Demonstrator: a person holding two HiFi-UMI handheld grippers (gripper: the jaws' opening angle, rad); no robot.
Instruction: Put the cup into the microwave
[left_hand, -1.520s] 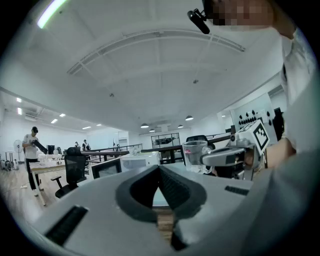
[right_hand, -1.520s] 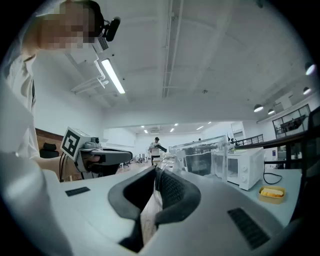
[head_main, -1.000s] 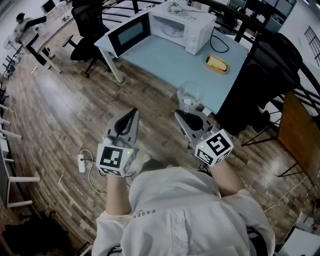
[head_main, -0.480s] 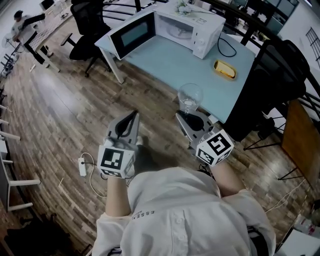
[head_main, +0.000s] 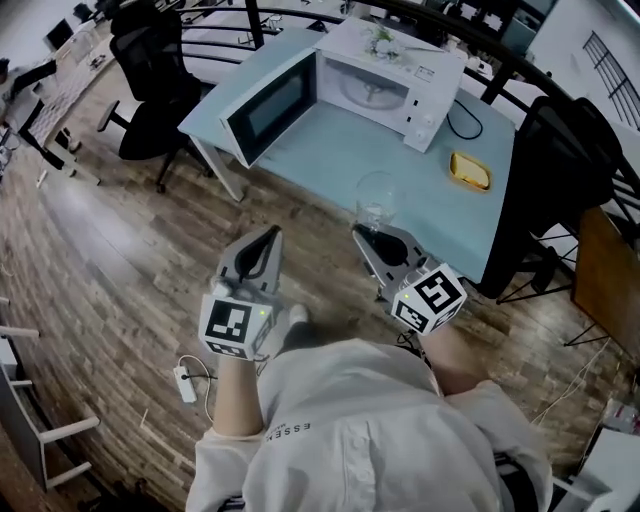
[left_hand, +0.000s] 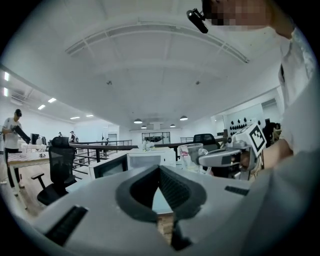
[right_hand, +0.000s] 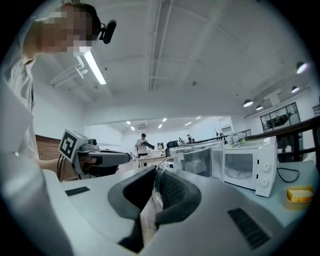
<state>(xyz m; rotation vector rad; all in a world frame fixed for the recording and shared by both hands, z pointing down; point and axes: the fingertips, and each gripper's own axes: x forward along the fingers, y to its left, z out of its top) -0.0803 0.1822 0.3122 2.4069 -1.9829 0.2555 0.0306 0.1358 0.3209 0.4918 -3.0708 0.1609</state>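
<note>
A clear cup (head_main: 377, 198) hangs over the near edge of the light-blue table (head_main: 330, 150), pinched at its rim by my right gripper (head_main: 369, 233), which is shut on it. In the right gripper view the cup's wall (right_hand: 192, 159) runs up from between the jaws (right_hand: 157, 174). The white microwave (head_main: 385, 85) stands at the table's far side with its door (head_main: 268, 108) swung open to the left; it also shows as the microwave (right_hand: 247, 167). My left gripper (head_main: 264, 245) is shut and empty, held over the floor left of the cup, its closed jaws (left_hand: 159, 174) pointing at the table.
A yellow dish (head_main: 468, 170) lies on the table right of the microwave, beside a black cable. Black office chairs stand at the table's left (head_main: 150, 100) and right (head_main: 565, 150). A white power strip (head_main: 187, 383) lies on the wooden floor. Flowers (head_main: 383, 40) sit on the microwave.
The table and microwave have drawn nearer and lower in the head view as the person steps forward. Both grippers keep their posture, the right one still holding the cup.
</note>
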